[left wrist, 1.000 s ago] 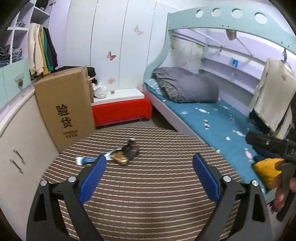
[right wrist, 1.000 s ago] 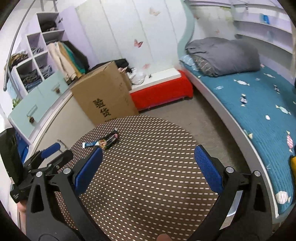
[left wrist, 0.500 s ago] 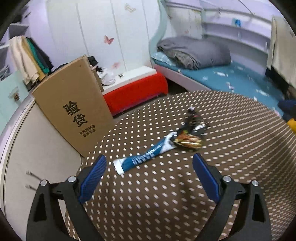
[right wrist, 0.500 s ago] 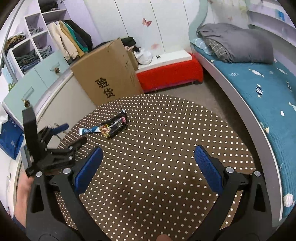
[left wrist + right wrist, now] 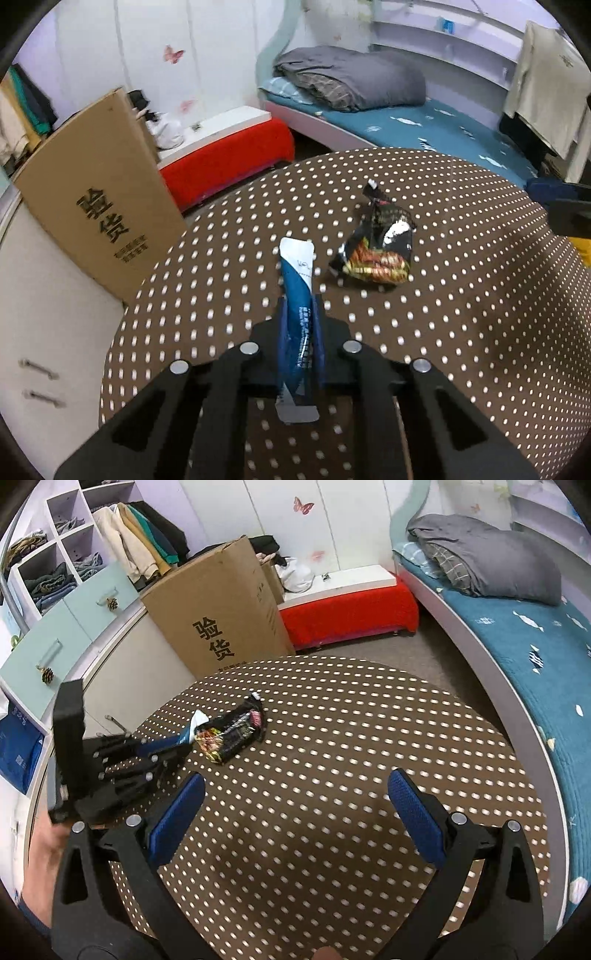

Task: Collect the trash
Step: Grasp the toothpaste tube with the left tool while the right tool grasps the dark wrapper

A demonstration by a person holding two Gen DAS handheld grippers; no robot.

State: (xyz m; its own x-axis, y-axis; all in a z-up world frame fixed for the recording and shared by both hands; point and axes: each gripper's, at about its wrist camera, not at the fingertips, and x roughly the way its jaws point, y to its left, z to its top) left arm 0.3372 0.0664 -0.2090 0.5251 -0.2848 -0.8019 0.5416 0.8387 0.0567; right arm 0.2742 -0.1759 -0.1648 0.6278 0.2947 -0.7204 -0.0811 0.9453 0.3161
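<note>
Left tongs tilted down, clamping blue wrapper; right tongs agape

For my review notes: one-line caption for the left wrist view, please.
Left gripper shut on the blue wrapper above the dotted table; dark snack bag lies beside it.

— We're over a round table in a brown cloth with white dots. Past its far edge we see a tall cardboard box against the pale cabinets.

— And beside the box, a low red bench under white wall panels with butterfly stickers. Off the table's right edge we have the bed, teal sheet, grey duvet.
</note>
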